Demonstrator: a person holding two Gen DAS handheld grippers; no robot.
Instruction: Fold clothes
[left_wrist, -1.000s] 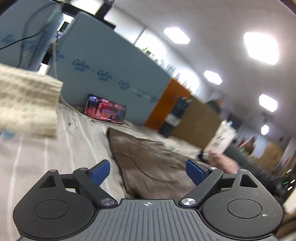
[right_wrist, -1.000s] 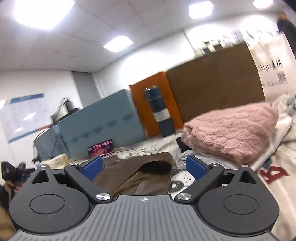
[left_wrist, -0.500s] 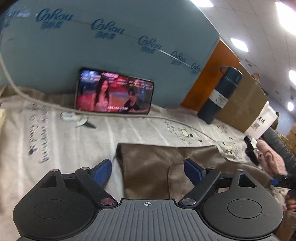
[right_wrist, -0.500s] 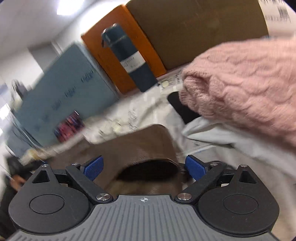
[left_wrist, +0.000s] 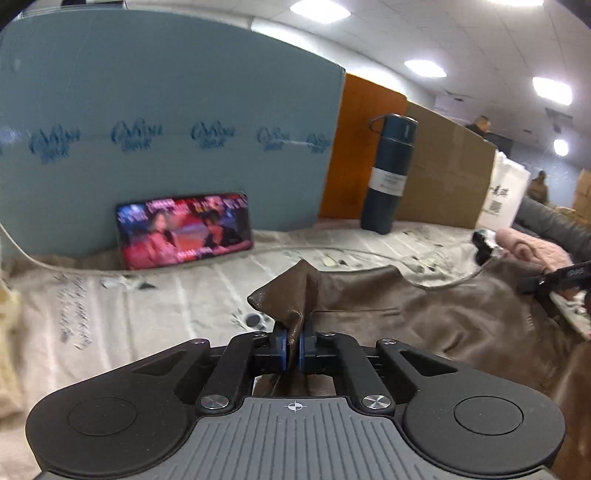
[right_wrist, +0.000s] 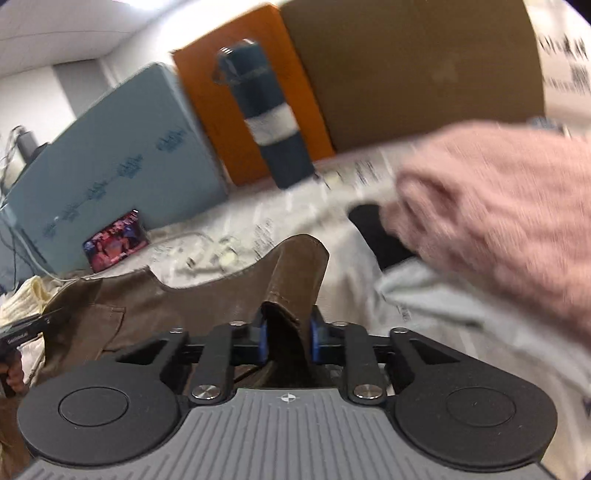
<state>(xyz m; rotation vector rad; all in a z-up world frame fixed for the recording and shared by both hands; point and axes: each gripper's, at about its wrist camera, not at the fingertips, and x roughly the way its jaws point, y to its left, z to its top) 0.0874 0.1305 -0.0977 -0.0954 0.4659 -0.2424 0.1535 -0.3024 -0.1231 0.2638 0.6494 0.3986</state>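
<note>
A brown garment (left_wrist: 424, 317) lies spread on the pale printed cloth of the table (left_wrist: 147, 306). My left gripper (left_wrist: 291, 349) is shut on one corner of it, and the corner stands up in a peak between the blue pads. My right gripper (right_wrist: 286, 339) is shut on the other corner of the brown garment (right_wrist: 295, 266), which bunches up between the pads. The right gripper also shows at the right edge of the left wrist view (left_wrist: 554, 280).
A phone (left_wrist: 184, 229) playing video leans on a blue foam board (left_wrist: 166, 129). A dark blue flask (left_wrist: 388, 173) stands by orange and cardboard panels. A pink knit sweater (right_wrist: 498, 206) over white clothes lies right of the garment. A cream knit (right_wrist: 22, 299) lies left.
Both grippers were open above the garment; now each has closed on a corner of it. The left wrist view has swung right and lower toward the cloth.
</note>
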